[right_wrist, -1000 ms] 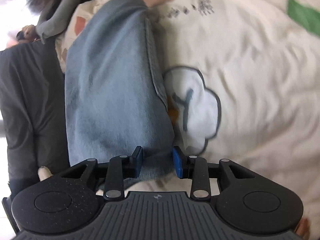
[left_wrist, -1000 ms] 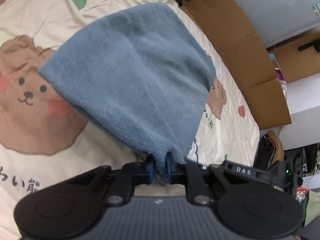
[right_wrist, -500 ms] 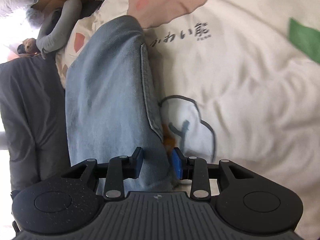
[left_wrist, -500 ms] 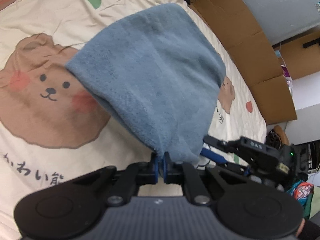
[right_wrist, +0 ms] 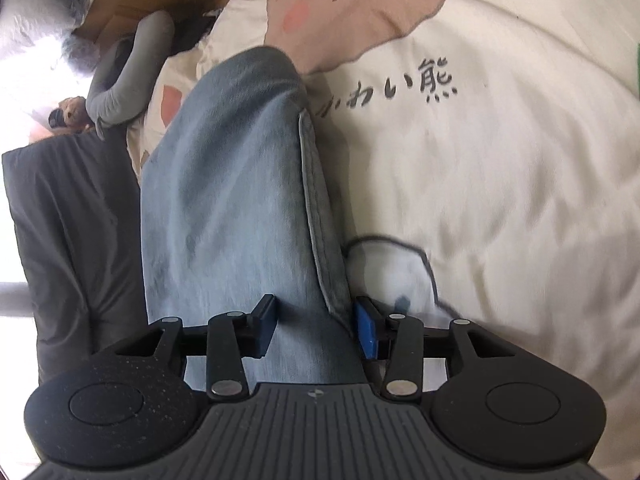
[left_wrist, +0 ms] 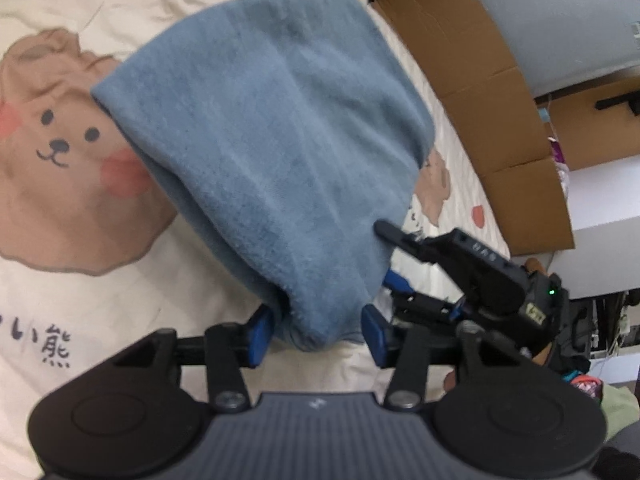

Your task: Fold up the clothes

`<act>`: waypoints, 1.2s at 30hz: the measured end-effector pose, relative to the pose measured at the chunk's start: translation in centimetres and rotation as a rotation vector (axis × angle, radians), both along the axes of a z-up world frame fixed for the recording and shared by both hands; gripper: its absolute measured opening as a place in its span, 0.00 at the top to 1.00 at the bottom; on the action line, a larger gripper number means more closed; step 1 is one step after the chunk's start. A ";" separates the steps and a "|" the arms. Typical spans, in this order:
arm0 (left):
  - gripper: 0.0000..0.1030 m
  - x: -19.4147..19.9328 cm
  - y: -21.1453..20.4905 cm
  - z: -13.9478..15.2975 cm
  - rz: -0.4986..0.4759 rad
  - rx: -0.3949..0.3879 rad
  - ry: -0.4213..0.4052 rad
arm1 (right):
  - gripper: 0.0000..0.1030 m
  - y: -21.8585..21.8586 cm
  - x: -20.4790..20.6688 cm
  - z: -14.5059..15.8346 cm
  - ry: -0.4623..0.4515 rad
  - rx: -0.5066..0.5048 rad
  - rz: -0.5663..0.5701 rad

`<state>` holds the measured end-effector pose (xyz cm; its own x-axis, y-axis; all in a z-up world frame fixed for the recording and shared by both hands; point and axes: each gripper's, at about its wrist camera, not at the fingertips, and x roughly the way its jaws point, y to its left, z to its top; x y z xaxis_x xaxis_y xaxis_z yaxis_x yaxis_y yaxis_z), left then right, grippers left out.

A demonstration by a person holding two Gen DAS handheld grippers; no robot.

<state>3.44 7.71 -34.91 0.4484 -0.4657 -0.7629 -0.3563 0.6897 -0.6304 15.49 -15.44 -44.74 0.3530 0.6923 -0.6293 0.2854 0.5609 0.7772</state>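
A blue towel-like cloth [left_wrist: 272,148] lies folded on the cream bear-print bedsheet [left_wrist: 80,280]. Its near corner sits between the fingers of my left gripper [left_wrist: 316,334], whose jaws are opening and stand apart from the fabric. The right gripper [left_wrist: 390,254] shows at the cloth's right edge in the left wrist view. In the right wrist view the same cloth [right_wrist: 224,208] runs away from me as a long band with a stitched hem. My right gripper [right_wrist: 316,330] straddles its near end, its jaws opening, with the pads not pressing the cloth.
Flattened cardboard boxes [left_wrist: 492,92] line the bed's far right side, with white furniture [left_wrist: 600,216] beyond. A grey sleeve [right_wrist: 128,76] and dark fabric [right_wrist: 76,232] sit left of the cloth in the right wrist view.
The left jaws, shut on the cloth's corner before, have sprung apart. The cloth has settled lower on the sheet. The right jaws widened, and the right gripper came in beside the cloth.
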 end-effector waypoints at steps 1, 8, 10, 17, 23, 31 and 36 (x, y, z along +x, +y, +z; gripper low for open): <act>0.47 0.0 -0.2 -0.2 -0.002 0.002 -0.002 | 0.56 0.0 0.3 -0.1 -0.004 0.003 -0.003; 0.72 -0.1 -1.0 0.1 -0.051 0.047 -0.043 | 0.72 0.3 3.2 0.0 -0.049 -0.012 0.042; 0.77 0.0 -0.8 0.2 -0.059 0.035 -0.043 | 0.80 0.3 3.9 0.5 -0.066 -0.023 0.066; 0.86 -0.4 -0.9 2.0 -0.145 0.070 -0.071 | 0.82 -0.3 5.2 1.3 -0.083 -0.024 0.089; 0.90 -1.9 -0.2 3.2 -0.163 0.041 -0.079 | 0.83 -0.8 5.9 2.4 -0.113 -0.024 0.076; 0.75 -3.7 4.2 4.5 -0.136 0.130 -0.042 | 0.84 -2.4 7.4 3.0 -0.139 -0.052 0.057; 0.47 -1.5 7.2 5.1 -0.069 0.217 -0.046 | 0.79 -2.3 8.1 2.3 -0.108 -0.064 0.114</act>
